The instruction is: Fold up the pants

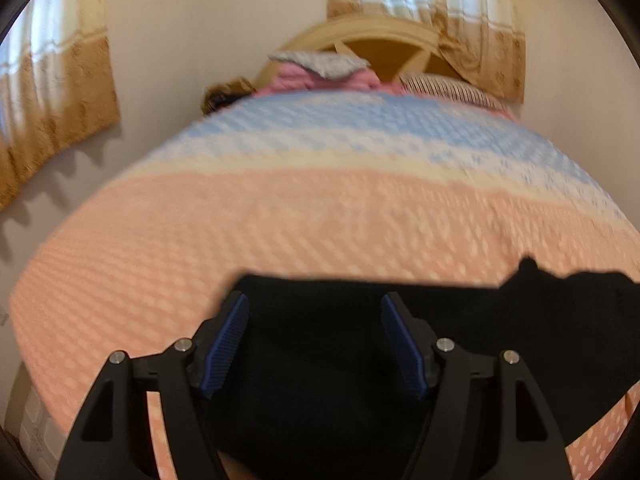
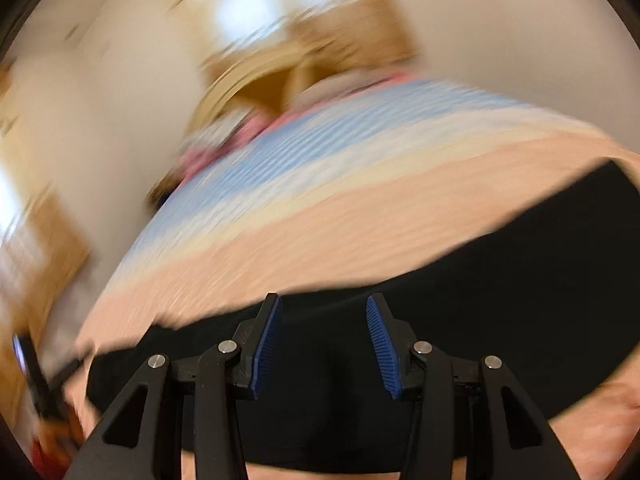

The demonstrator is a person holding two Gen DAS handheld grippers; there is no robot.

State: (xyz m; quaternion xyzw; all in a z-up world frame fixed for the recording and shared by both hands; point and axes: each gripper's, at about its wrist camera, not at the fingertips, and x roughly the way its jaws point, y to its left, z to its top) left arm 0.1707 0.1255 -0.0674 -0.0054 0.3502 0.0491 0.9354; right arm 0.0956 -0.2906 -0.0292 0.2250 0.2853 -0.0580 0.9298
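Both sets of jaws are standing apart with nothing pinched: the left gripper (image 1: 314,304) and the right gripper (image 2: 323,305) are hanging over the black pants (image 1: 340,360), which are lying on the bed (image 1: 280,220) near its front edge. The pants look partly folded; I judge more folds are remaining.

We saw a bed covered by a bedspread (image 1: 320,208) banded in peach, cream and pale blue, a pink blanket (image 1: 360,78) and grey pillow (image 1: 320,64) heaped at its far end before a cream arched headboard (image 1: 360,32), and tan-hemmed curtains (image 1: 60,92) hanging on pale walls.
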